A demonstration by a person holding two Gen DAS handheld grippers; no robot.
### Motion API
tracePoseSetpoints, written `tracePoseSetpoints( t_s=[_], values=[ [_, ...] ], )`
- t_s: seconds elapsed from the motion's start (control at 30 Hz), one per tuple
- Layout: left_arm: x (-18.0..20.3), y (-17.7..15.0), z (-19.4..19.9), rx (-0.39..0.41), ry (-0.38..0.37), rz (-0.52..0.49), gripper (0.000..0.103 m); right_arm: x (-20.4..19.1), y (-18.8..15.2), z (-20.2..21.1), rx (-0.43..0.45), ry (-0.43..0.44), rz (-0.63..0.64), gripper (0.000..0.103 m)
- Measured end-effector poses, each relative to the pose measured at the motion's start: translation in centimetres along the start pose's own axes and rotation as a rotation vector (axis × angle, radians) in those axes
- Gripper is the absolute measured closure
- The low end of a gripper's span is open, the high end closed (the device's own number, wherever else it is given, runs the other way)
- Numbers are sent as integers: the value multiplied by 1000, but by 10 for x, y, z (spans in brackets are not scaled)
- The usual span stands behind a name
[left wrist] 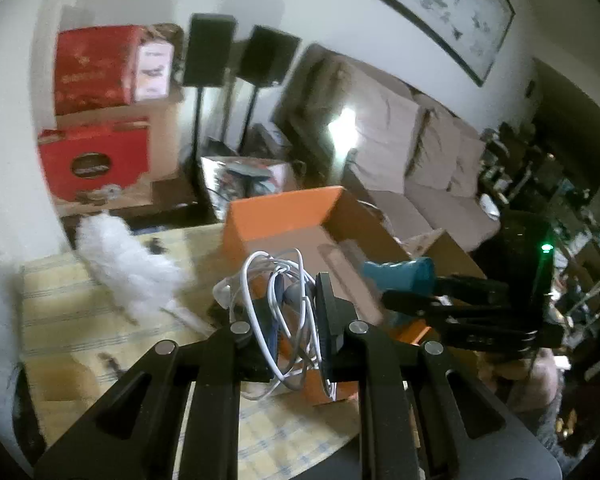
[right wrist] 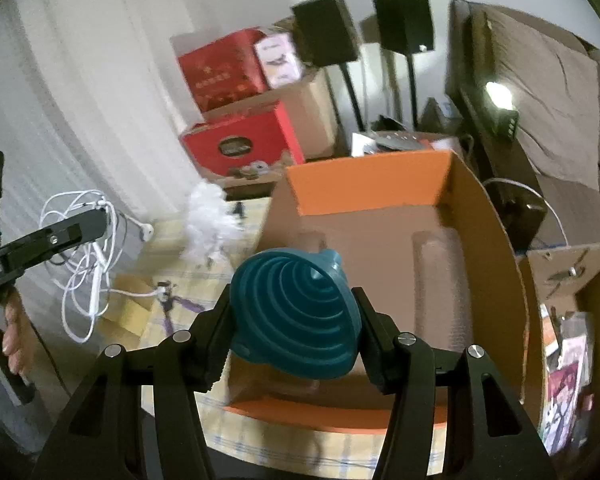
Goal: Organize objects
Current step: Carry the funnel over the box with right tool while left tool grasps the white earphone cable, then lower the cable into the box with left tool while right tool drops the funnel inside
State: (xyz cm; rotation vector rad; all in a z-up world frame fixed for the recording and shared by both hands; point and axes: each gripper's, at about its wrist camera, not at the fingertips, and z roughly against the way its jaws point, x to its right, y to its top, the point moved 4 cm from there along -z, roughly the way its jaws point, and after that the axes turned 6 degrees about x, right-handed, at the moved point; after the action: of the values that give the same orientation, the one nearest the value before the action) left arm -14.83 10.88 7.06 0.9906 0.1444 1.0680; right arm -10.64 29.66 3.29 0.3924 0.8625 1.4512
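Note:
An open orange cardboard box (right wrist: 364, 184) stands on the table, its brown inside (right wrist: 380, 264) bare. My right gripper (right wrist: 294, 320) is shut on a teal collapsible funnel (right wrist: 296, 312), held above the box's near edge. The left wrist view shows that funnel (left wrist: 400, 276) poking out over the box (left wrist: 280, 216). My left gripper (left wrist: 278, 328) is shut on a tangled bundle of white cables (left wrist: 276, 304), lifted just left of the box. In the right wrist view the bundle (right wrist: 84, 256) dangles from the left gripper (right wrist: 96, 224) at far left, with a hand (right wrist: 12, 332) on its handle.
A white fluffy duster (left wrist: 128, 264) lies on the chequered tablecloth (left wrist: 80, 320) left of the box, with small purple bits (right wrist: 172, 296) nearby. Red cartons (right wrist: 236, 136), two speakers on stands (right wrist: 380, 28) and a sofa (left wrist: 420, 152) fill the background. A second cardboard box (right wrist: 572, 272) sits right.

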Motion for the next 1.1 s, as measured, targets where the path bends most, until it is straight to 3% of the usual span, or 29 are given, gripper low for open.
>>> tracePoseSetpoints(
  t_s=[0.27,0.5,0.8,1.1],
  values=[
    [37,6,-45,-31,-80,-5,89,38,-4,-2,-13,-22,-63,47],
    [53,-4,-89,-91,-99,-4,89,60,-10,-5,-27,-37,-94,47],
    [46,-28,-129,-166,-63,0,89,72,-19,-10,-46,-45,-107,46],
    [34,-56,-144,-238,41,-59,88,71,-27,-27,-70,-35,-101,46]
  ],
)
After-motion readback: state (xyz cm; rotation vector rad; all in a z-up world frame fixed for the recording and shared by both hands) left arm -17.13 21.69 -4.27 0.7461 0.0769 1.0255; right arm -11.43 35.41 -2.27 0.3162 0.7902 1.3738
